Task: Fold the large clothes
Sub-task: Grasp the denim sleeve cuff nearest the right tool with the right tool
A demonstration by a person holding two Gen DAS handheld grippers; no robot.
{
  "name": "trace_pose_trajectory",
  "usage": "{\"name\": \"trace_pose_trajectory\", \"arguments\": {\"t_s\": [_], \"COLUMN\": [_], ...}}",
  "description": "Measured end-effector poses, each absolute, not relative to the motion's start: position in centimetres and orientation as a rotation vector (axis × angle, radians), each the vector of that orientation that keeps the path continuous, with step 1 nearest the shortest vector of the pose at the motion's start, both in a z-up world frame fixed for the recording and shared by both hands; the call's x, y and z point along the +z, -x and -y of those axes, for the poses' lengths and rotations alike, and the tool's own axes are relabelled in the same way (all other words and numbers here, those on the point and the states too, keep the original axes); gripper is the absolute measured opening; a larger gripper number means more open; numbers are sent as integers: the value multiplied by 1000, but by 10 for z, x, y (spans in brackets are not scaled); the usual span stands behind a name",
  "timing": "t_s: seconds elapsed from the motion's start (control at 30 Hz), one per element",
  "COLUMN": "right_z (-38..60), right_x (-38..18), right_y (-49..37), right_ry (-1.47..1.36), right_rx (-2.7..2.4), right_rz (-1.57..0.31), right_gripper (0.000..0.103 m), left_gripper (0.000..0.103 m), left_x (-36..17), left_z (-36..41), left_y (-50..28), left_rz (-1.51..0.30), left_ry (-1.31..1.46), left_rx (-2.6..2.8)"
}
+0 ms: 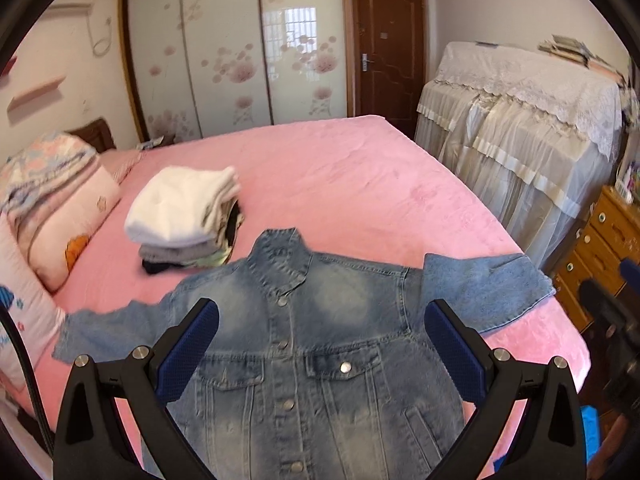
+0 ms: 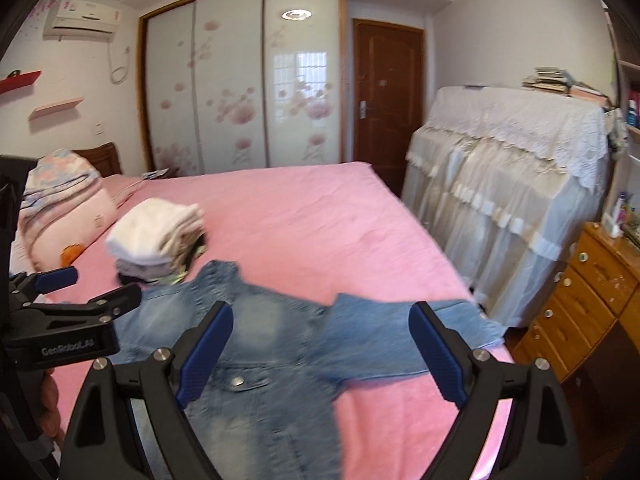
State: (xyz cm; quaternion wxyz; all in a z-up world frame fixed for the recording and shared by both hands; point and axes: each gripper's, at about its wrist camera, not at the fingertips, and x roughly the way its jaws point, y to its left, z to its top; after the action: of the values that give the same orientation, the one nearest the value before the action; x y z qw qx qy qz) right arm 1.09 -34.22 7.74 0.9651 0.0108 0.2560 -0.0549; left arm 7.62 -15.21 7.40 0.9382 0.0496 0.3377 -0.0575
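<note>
A faded blue denim jacket [image 1: 320,340] lies front-up and buttoned on the pink bed [image 1: 340,184], collar away from me and both sleeves spread out sideways. My left gripper [image 1: 322,316] hovers open above its chest, with nothing between the blue pads. In the right wrist view the same jacket [image 2: 280,340] lies below my right gripper [image 2: 322,318], which is open and empty above the jacket's right shoulder and sleeve [image 2: 400,340]. The left gripper [image 2: 84,286] shows at the left edge of that view, held by a hand.
A stack of folded clothes [image 1: 188,216] with a white piece on top sits just beyond the collar. Pillows and folded bedding [image 1: 52,200] lie at the left. A lace-covered piece of furniture [image 1: 520,140] and a wooden drawer chest [image 1: 600,248] stand right of the bed.
</note>
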Motion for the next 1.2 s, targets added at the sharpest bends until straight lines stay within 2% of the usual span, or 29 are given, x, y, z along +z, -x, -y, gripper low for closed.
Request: {"name": "trace_pose_trajectory", "arguments": {"t_s": [0.17, 0.27, 0.5, 0.8, 0.93, 1.1, 1.13, 1.17, 1.2], "right_z": [393, 433, 530, 623, 654, 669, 670, 671, 672], "right_x": [55, 30, -63, -170, -207, -214, -214, -214, -215], "right_y": [-28, -47, -86, -107, -114, -133, -138, -144, -151], "right_ry": [-66, -144, -357, -623, -753, -786, -784, -780, -777], "right_rx": [-168, -194, -265, -352, -351, -372, -372, -374, -375], "right_rz": [-520, -593, -726, -858, -874, -821, -818, -821, -832], "right_gripper": [90, 90, 90, 79, 68, 64, 57, 44, 36], "left_gripper": [102, 102, 102, 98, 93, 93, 93, 93, 93], "left_x": [54, 35, -31, -122, -151, -171, -174, -175, -175], "left_z": [194, 215, 257, 294, 317, 338, 342, 345, 347], "left_y": [-98, -113, -168, -232, -245, -254, -255, -255, -255], "left_rz": [-725, -731, -840, -904, -936, -981, -980, -980, -979], "left_ry": [-92, -55, -16, -7, -54, -87, -93, -98, -102], "left_rx": [-229, -258, -275, -230, -231, -247, -256, -261, -265]}}
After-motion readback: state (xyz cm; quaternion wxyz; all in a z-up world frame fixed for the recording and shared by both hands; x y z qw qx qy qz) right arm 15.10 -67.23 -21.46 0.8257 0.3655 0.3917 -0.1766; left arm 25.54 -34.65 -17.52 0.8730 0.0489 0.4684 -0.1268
